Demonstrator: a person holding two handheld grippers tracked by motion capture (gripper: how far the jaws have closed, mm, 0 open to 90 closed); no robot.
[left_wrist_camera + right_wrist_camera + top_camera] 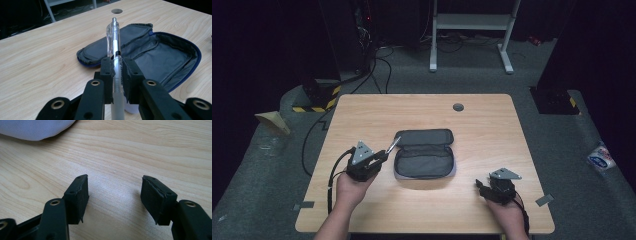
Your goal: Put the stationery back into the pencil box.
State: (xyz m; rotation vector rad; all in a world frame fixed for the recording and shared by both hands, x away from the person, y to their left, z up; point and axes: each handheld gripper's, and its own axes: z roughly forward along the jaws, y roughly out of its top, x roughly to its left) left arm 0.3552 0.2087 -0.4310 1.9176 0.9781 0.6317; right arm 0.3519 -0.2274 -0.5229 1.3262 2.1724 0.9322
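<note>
- The left gripper [382, 156] sat over the left half of the wooden table [492, 125], held in the person's left hand [349, 187], with its grey three-cornered plate on top and its cable looping off toward seven o'clock.
- Its jaws were clamped narrowly on a clear plastic pen [393, 144]; in the left gripper view the pen [113, 40] ran straight up between the two black pads, its click-button end pointing away toward twelve o'clock and its frosted barrel passing down behind them.
- In the high view the pen stuck out from the jaws toward one o'clock, its far end just over the near-left corner of the pencil case [424, 155].
- The pencil case lay unzipped and spread flat at the middle of the table, at about three o'clock from the left gripper and just beside it; its grey lining [160, 57] faced up, edged by a blue zipper [197, 53].
- A round cable hole [458, 107] sat in the table at twelve o'clock from the case.
- The right gripper [482, 187] rested low near the table's front right, at about five o'clock from the case and well apart from it, held in the right hand [509, 217].
- In the right gripper view its jaws [113, 195] stood wide with nothing between them but bare wood; a pale grey cloth edge [35, 128] showed at eleven o'clock.
</note>
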